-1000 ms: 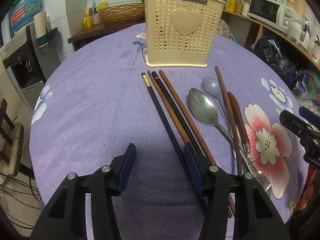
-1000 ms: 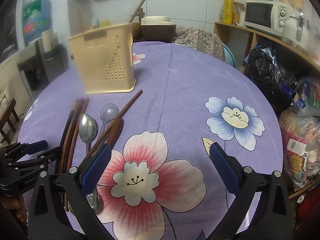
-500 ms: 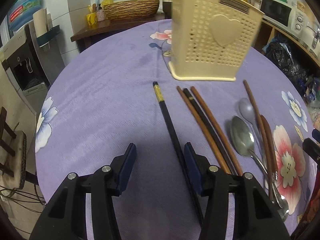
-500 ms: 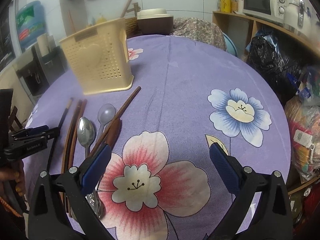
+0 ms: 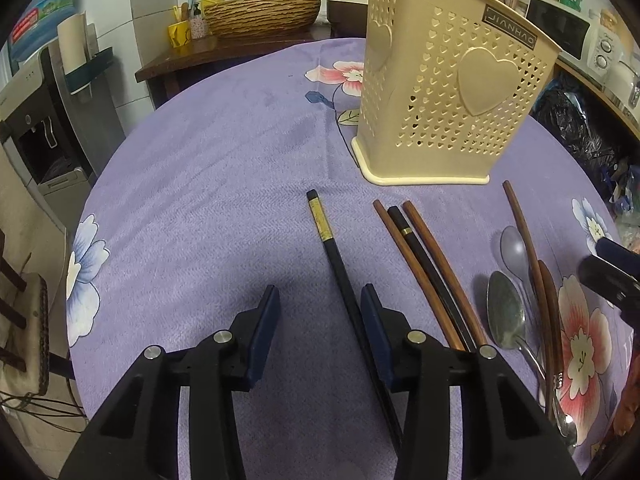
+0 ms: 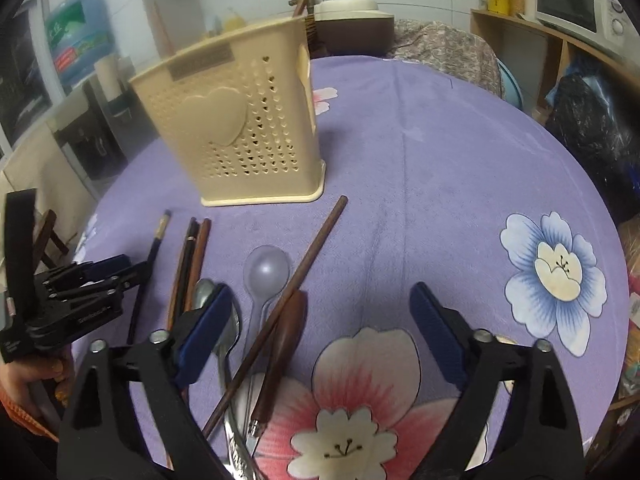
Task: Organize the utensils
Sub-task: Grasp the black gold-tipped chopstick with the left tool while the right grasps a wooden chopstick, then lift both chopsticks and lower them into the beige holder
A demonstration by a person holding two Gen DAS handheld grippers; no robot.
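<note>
A cream perforated utensil holder (image 5: 448,92) stands on the purple cloth, with a brown stick in it; it also shows in the right wrist view (image 6: 240,136). A black chopstick with a gold band (image 5: 340,272) lies between my left gripper's open fingers (image 5: 318,320), close to the right pad. Three more chopsticks (image 5: 424,264), two spoons (image 5: 506,312) and brown-handled pieces lie to the right. My right gripper (image 6: 320,332) is open and empty above a brown chopstick (image 6: 296,280) and a translucent spoon (image 6: 266,270). The left gripper shows at the left of the right wrist view (image 6: 100,280).
The round table has a purple flowered cloth (image 5: 192,200). A wicker basket (image 5: 262,14) and cups stand on a sideboard behind. A water dispenser (image 5: 36,120) is at the left, a microwave (image 6: 576,0) and black bags at the right.
My left gripper moved left and straddled the black gold-banded chopstick, its fingers narrowing a little. My right gripper moved left and forward over the spoons and brown chopstick.
</note>
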